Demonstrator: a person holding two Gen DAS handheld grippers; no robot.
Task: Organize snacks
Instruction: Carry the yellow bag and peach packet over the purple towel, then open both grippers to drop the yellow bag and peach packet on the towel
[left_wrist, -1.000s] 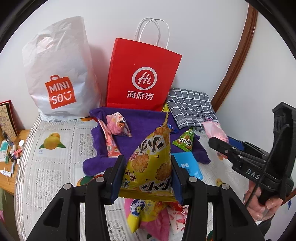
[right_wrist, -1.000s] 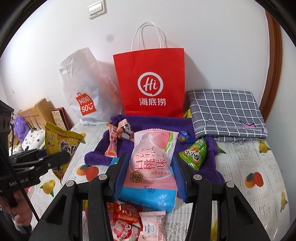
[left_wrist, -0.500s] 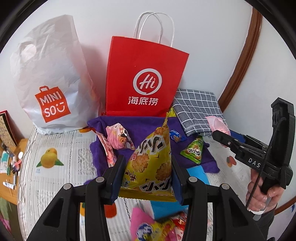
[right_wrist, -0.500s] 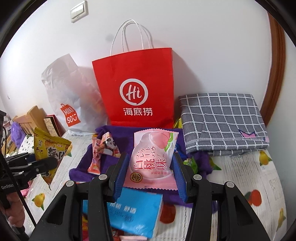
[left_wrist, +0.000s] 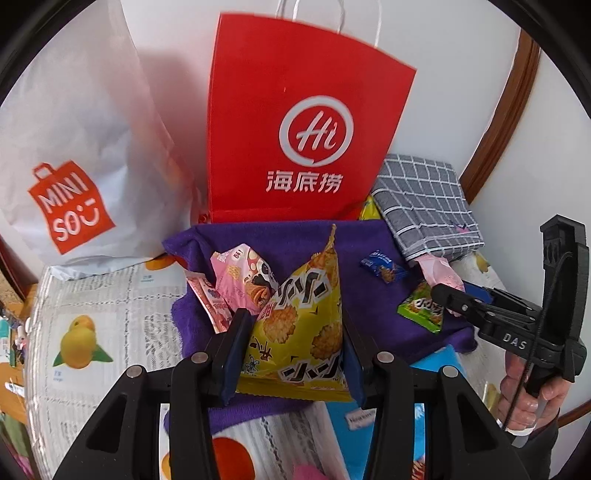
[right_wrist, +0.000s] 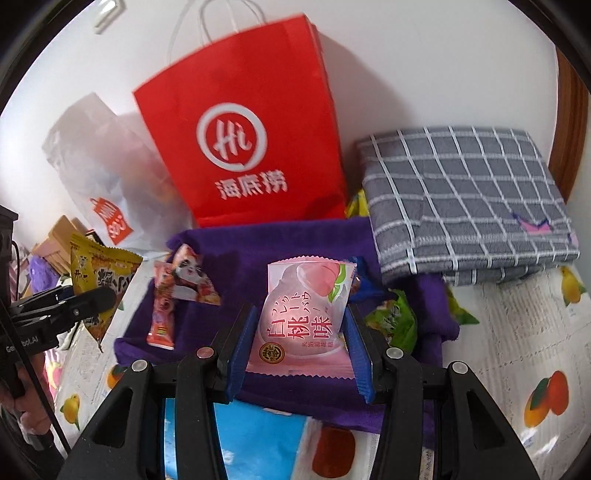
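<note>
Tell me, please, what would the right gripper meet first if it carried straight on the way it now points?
Probably the purple towel. The right gripper, shut on the pink peach-flavour snack packet, points down at it, short of the red paper bag. Depth is uncertain in this fisheye view.

- The red paper bag (left_wrist: 295, 122) had its handles cut off by the top edge.
- The blue packet (right_wrist: 255, 439) lay partly hidden behind the fingers (right_wrist: 240, 339); its print was unreadable.
</note>
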